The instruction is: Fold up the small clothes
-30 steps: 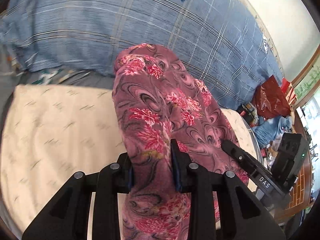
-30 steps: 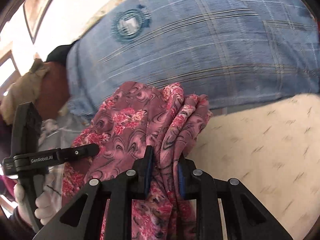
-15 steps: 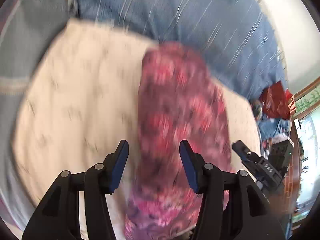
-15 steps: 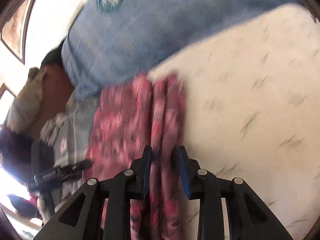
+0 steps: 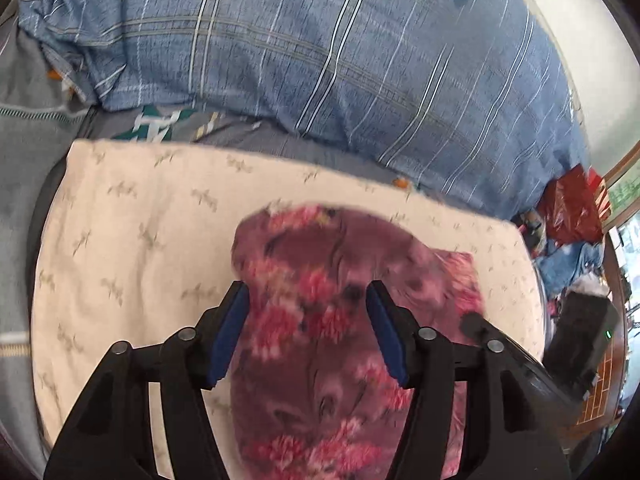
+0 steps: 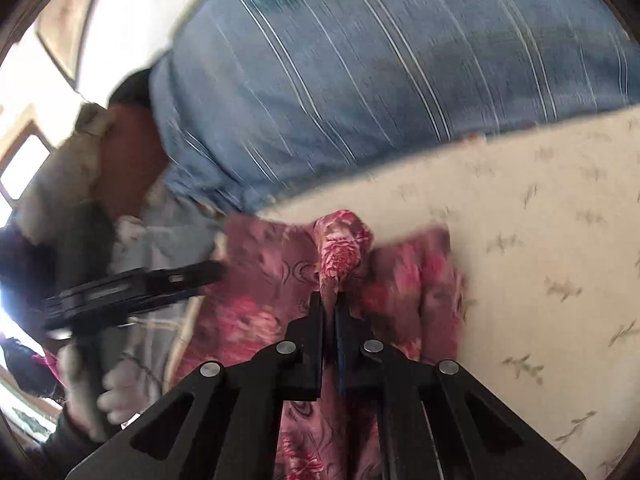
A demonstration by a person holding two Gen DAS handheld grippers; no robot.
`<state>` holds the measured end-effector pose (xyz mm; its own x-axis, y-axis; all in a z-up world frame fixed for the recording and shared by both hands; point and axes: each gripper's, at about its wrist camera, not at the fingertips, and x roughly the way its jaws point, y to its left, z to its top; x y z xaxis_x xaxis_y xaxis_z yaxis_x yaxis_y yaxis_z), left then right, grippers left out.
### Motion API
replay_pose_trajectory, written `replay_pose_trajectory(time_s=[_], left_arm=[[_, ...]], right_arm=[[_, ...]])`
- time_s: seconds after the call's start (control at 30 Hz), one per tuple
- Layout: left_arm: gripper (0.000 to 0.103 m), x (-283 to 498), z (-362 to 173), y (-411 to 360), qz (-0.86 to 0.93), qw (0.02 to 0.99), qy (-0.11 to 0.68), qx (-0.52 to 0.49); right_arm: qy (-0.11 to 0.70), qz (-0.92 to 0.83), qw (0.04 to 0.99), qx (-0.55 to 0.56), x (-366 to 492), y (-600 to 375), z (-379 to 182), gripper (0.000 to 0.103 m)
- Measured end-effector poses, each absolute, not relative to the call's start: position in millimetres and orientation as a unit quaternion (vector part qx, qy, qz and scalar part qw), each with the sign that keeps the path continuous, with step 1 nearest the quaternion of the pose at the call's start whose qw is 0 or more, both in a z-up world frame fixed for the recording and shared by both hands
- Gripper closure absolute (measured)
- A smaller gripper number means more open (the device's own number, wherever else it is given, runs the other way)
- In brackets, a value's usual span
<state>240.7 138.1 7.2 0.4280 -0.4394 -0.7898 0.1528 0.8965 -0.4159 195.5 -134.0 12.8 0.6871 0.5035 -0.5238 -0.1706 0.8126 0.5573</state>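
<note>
A maroon garment with pink flowers (image 5: pixel 320 280) lies bunched on the cream patterned sheet (image 5: pixel 140 240). My left gripper (image 5: pixel 306 320) hangs over it with its jaws opening; the cloth lies between the blue pads (image 5: pixel 228 332), which do not press on it. In the right wrist view my right gripper (image 6: pixel 329 300) is shut on a raised fold of the garment (image 6: pixel 340 248). The left gripper (image 6: pixel 140 284) shows there at the left, held by a white-gloved hand (image 6: pixel 116 388). The right gripper's finger (image 5: pixel 480 328) reaches in at the garment's right side.
A blue plaid quilt (image 5: pixel 320 60) is heaped along the far edge of the cream sheet. Grey bedding (image 5: pixel 24 120) lies to the left. A red bag (image 5: pixel 572 208) and blue clothes (image 5: pixel 568 256) sit off the right end.
Both grippers have come down and the garment, held up before, now lies on the cream sheet. The left jaws have spread and let the cloth go. The right jaws have closed tight on a fold.
</note>
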Motion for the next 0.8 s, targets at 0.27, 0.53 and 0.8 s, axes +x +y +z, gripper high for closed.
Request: replay_pose_trajectory(time_s=[0.27, 0.53, 0.8], left_arm=[[0.03, 282.9, -39.3, 122.9, -0.14, 0.811, 0.553, -0.132], [0.031, 209.7, 0.7, 142.1, -0.169, 0.828, 0.527, -0.089], [0.02, 166.8, -23.4, 125.6, -0.136, 0.833, 0.534, -0.039]], right_arm=[[0.392, 0.152, 0.878, 0.228, 206.4, -146.6, -28.3, 0.1], [0.342, 0.209, 0.882, 0.247, 154.9, -153.3, 13.4, 0.09], [0.406, 0.169, 0.882, 0.169, 147.7, -123.1, -9.5, 0.087]])
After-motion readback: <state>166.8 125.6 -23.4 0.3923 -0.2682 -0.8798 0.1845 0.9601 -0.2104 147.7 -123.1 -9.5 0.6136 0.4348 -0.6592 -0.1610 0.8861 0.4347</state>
